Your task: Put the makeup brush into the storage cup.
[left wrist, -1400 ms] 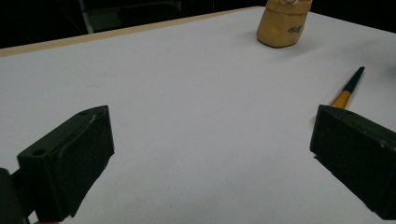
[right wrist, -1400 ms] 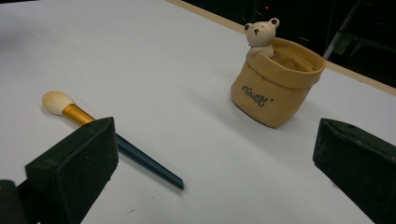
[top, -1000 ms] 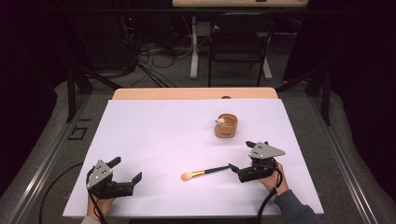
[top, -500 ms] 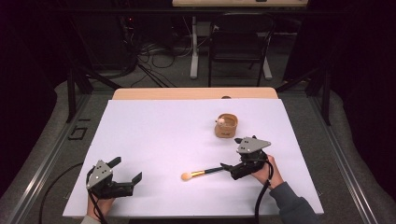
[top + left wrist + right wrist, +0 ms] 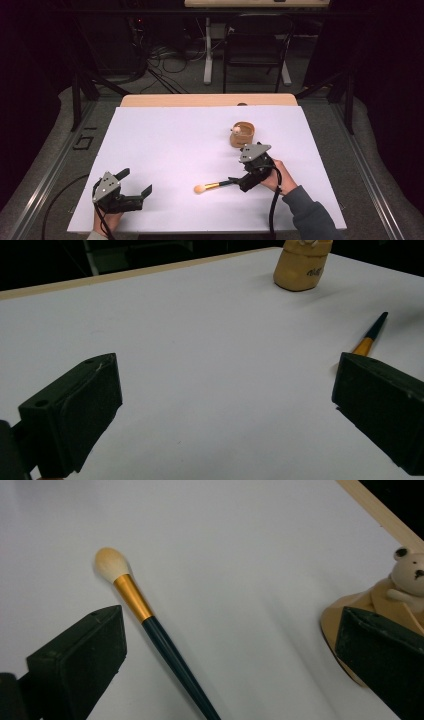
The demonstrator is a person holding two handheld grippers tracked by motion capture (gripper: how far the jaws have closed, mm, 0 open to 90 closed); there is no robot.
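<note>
Makeup brush (image 5: 215, 185) flat on the white tabletop (image 5: 165, 145), near the 6 o'clock edge, right of centre. Pale bristle tip toward 9 o'clock, gold ferrule next, dark handle running toward 3 o'clock under the right gripper (image 5: 239, 181). Lies free, nothing pinching it yet; flat posture leaves the handle open to a grasp from above.

Right gripper low over the handle end, fingers (image 5: 80, 655) spread wide; in the right gripper view the handle (image 5: 175, 665) passes up between them, closer to the left-hand finger. Judged: straddling the handle ahead of a close, so the brush can be lifted by its stem and the bristles kept untouched. Handle off-centre in the gap, so closing may nudge it sideways.

Tan holder with a small bear figure (image 5: 242, 135) at about 12 o'clock from the right gripper, near it but apart from the brush; likely destination.

Left gripper (image 5: 134, 187) far off at 9 o'clock of the brush, near the tabletop's front edge, fingers (image 5: 75, 410) spread, nothing between them; parked clear of the work.
</note>
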